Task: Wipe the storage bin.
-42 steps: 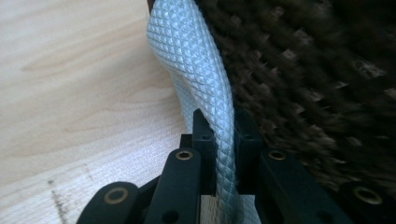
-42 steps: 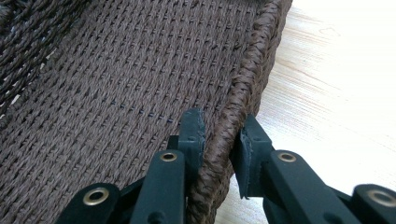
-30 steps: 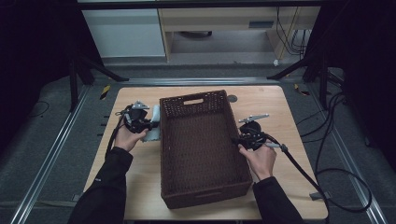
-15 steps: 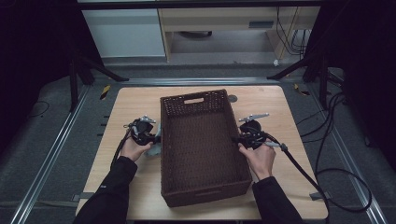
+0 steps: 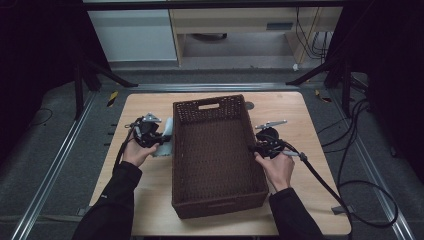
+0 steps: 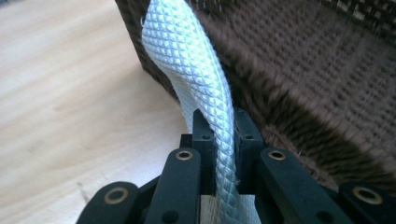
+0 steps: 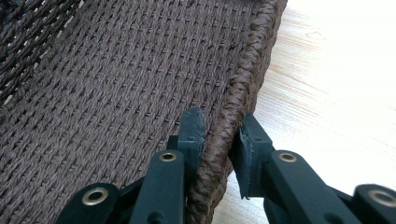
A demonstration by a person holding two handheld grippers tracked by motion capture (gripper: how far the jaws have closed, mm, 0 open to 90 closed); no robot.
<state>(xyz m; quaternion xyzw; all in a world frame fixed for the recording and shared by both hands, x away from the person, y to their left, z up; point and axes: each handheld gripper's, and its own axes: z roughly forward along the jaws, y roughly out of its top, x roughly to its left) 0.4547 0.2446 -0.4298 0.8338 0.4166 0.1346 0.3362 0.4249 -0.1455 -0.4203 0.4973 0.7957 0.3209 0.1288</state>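
White cloth (image 6: 196,74), pinched tight in your left tongs (image 6: 223,135), has swung back against the basket's (image 5: 215,150) outer wall, while your right tongs (image 7: 219,135), just loosening, straddle its rim.

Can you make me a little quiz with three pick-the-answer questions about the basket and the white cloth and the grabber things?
1. Where is the white cloth?
A. inside the basket
B. against the outside of the basket's left wall
C. on the floor

2. What colour is the basket?
A. dark brown
B. red
C. yellow

3. What is the left gripper doing?
A. standing wide open
B. shut on the white cloth
C. pinching a cable

Answers:
1 B, in the left gripper view the cloth rises along the woven wall, above the table.
2 A, the weave is dark brown in every view.
3 B, its jaws press the cloth from both sides, while the right gripper has the basket's rim between its jaws.
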